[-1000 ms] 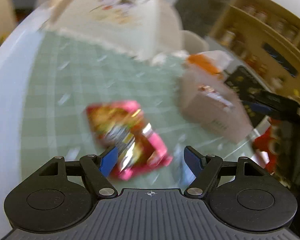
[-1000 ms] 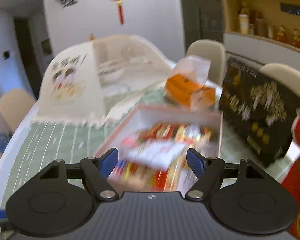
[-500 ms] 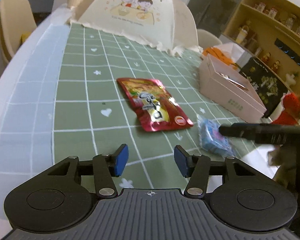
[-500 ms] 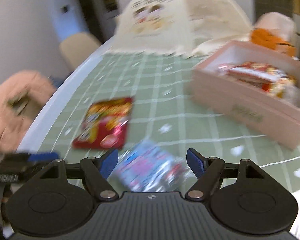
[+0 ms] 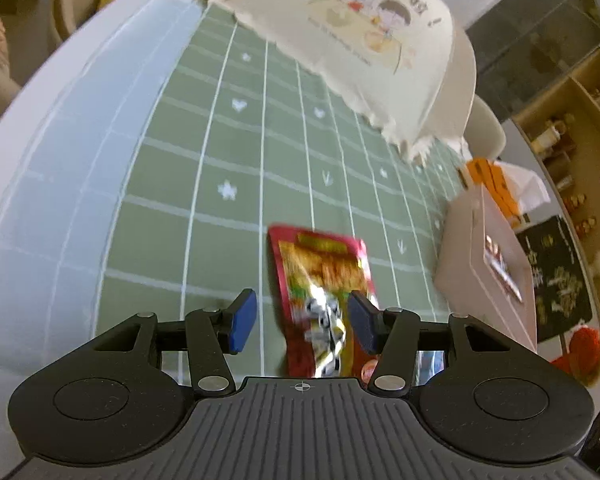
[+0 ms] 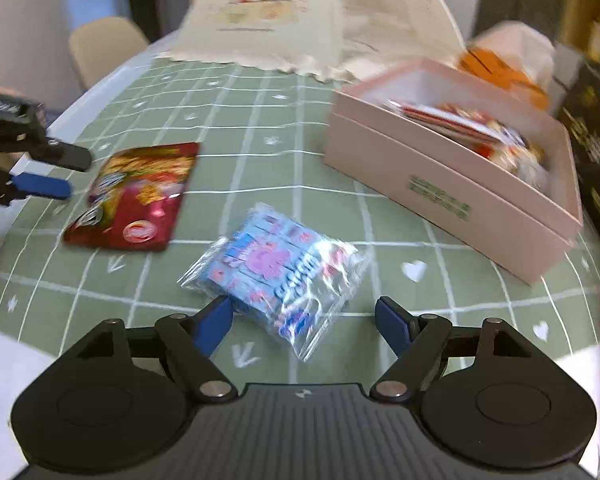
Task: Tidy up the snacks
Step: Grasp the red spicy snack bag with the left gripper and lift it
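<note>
A red snack packet point(image 5: 324, 296) lies flat on the green checked tablecloth; it also shows in the right wrist view point(image 6: 136, 196). My left gripper point(image 5: 302, 326) is open and hovers over the packet's near end, whose right part lies between the fingers. It shows from the side in the right wrist view point(image 6: 48, 172). A blue and pink clear-wrapped snack pack point(image 6: 276, 268) lies just ahead of my open, empty right gripper point(image 6: 304, 322). A pink box point(image 6: 452, 184) holding several snacks stands to the right, also in the left wrist view point(image 5: 484, 264).
A cream mesh food cover point(image 5: 364, 36) stands at the table's far end. An orange bag point(image 6: 504, 64) sits behind the pink box, a black box point(image 6: 596, 148) to its right. A red plush item point(image 5: 580, 348) is at the right edge. Chairs point(image 6: 104, 44) surround the table.
My left gripper has moved forward and down over the red packet. My right gripper has come closer to the blue pack, which now lies between and just ahead of its fingers.
</note>
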Demonstrator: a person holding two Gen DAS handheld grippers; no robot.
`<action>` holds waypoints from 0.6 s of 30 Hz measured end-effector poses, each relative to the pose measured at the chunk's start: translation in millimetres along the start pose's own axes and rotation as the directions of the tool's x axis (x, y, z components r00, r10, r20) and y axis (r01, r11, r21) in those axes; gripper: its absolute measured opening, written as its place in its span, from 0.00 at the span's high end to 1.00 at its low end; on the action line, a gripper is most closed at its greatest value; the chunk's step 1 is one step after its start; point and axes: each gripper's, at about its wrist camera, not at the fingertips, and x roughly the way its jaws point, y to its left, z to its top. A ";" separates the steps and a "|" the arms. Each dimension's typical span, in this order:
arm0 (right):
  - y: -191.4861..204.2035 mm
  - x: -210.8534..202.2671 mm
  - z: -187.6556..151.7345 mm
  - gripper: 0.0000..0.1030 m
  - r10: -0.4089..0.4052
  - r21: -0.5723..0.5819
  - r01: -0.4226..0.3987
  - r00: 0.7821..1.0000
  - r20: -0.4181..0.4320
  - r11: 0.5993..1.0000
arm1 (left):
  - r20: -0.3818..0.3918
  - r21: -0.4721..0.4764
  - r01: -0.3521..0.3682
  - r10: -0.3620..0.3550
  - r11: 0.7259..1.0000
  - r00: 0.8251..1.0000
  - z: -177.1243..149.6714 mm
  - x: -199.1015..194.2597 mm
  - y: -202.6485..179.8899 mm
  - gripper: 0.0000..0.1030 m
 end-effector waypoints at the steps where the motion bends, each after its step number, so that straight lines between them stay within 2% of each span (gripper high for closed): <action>1: -4.9 -2.2 0.7 0.24 -0.010 0.014 0.010 1.000 0.001 1.000 | 0.008 0.007 0.004 -0.004 1.000 1.000 2.0 -1.7 0.8 0.46; 5: -16.1 -19.6 -1.0 0.24 -0.017 0.060 0.015 0.999 0.036 0.998 | -0.009 -0.039 0.013 -0.013 0.999 1.000 11.2 0.1 15.9 0.46; 7: -17.6 -23.8 1.7 0.24 -0.015 0.061 0.012 0.999 0.039 0.998 | 0.009 -0.047 0.000 0.000 0.999 1.000 15.5 -0.1 19.0 0.46; 9: -15.4 -23.5 6.7 0.24 -0.014 0.045 0.012 0.999 0.050 0.999 | 0.020 0.025 -0.021 0.020 0.999 1.000 19.1 0.0 13.4 0.46; 12: -10.1 -16.5 15.8 0.24 -0.006 0.029 0.004 0.998 0.059 1.000 | -0.028 0.157 -0.045 0.050 0.987 0.998 17.1 7.4 6.3 0.50; 14: -4.4 -9.3 21.6 0.24 0.015 0.020 -0.016 0.998 0.055 1.000 | -0.052 0.244 -0.077 0.093 0.967 0.994 10.5 11.8 1.0 0.62; 15: -1.1 -5.4 23.4 0.24 0.019 0.013 -0.020 0.998 0.052 1.000 | -0.063 0.289 -0.092 0.114 0.953 0.991 4.9 13.6 -1.7 0.64; 17: 6.5 -0.7 27.1 0.24 0.032 -0.009 -0.031 0.998 0.049 0.999 | -0.066 0.351 -0.083 0.113 0.933 0.991 -4.8 11.2 -6.8 0.65; 18: 10.7 1.1 29.2 0.24 0.047 -0.021 -0.046 0.998 0.048 0.999 | -0.087 0.360 -0.051 0.088 0.932 0.992 -9.1 10.6 -7.9 0.65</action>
